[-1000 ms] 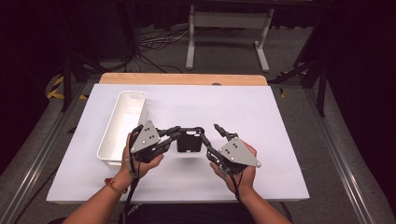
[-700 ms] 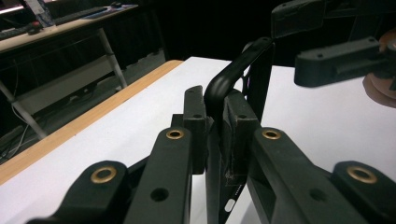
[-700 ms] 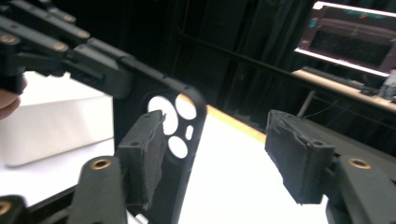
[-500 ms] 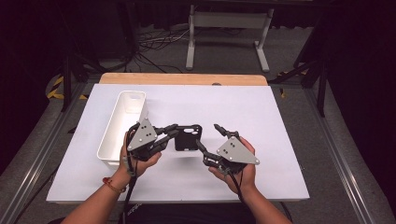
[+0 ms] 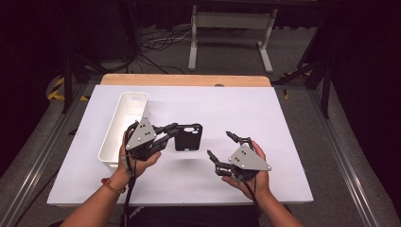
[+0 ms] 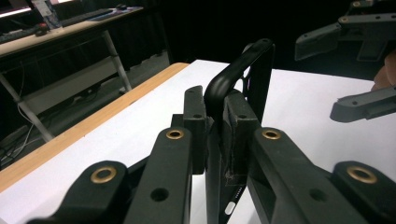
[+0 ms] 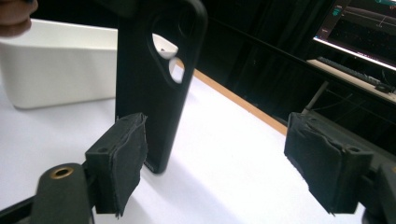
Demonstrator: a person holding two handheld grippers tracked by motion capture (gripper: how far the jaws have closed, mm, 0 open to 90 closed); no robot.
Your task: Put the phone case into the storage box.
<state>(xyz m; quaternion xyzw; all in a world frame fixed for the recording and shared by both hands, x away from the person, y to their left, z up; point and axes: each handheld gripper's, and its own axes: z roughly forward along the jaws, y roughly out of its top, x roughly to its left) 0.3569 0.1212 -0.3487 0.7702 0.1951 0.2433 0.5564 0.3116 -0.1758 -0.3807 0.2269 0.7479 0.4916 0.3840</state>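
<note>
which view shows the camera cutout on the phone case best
The right gripper view: the black phone case stands upright and close, its cutout facing the lens with the white bin behind. The high view shows the case small, cutout barely legible. The left gripper view shows it edge-on, clamped in the left gripper.

1. The surface (image 5: 265,123) is white, with a bare wooden strip (image 5: 184,80) along its far edge.
2. Beyond that strip lies a grey floor (image 5: 293,52), where a white metal stand (image 5: 230,33) rests beside loose cables (image 5: 156,45).
3. Yellow-and-black tape (image 5: 59,90) marks the floor left of the surface.
4. The room behind is dark; a lit screen (image 7: 362,28) glows over a desk.
</note>
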